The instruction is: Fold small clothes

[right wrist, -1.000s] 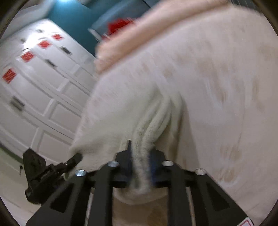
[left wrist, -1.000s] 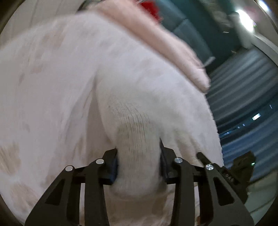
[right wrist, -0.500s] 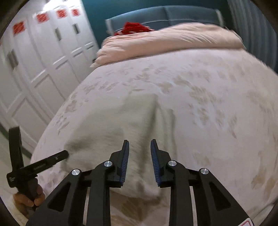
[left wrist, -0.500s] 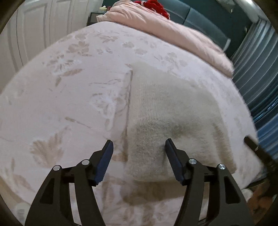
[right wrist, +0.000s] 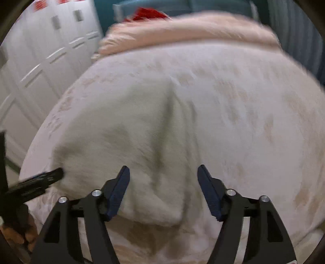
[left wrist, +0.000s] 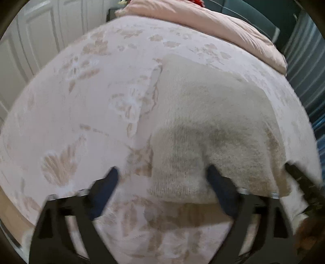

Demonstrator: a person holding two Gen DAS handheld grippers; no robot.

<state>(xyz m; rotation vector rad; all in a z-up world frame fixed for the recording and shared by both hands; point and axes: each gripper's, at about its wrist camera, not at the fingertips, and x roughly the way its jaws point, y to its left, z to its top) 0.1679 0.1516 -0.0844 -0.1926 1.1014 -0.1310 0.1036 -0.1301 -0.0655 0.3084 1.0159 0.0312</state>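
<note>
A cream-white knitted garment (left wrist: 205, 121) lies on a pale pink bedspread (left wrist: 85, 105) patterned with beige flowers and leaves. Beyond it sit a plain peach-pink blanket (right wrist: 193, 28), something bright red (right wrist: 148, 14), white panelled doors (right wrist: 40, 56) and a teal wall (right wrist: 103, 14).

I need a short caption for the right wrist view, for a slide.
Right tool, jaws just opened, above the cream knitted garment lying on the floral bedspread.

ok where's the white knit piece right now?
The white knit garment lies on the floral bedspread near its front edge, below the pink duvet. It sits just ahead of both open grippers, left and right, neither gripping it.
</note>
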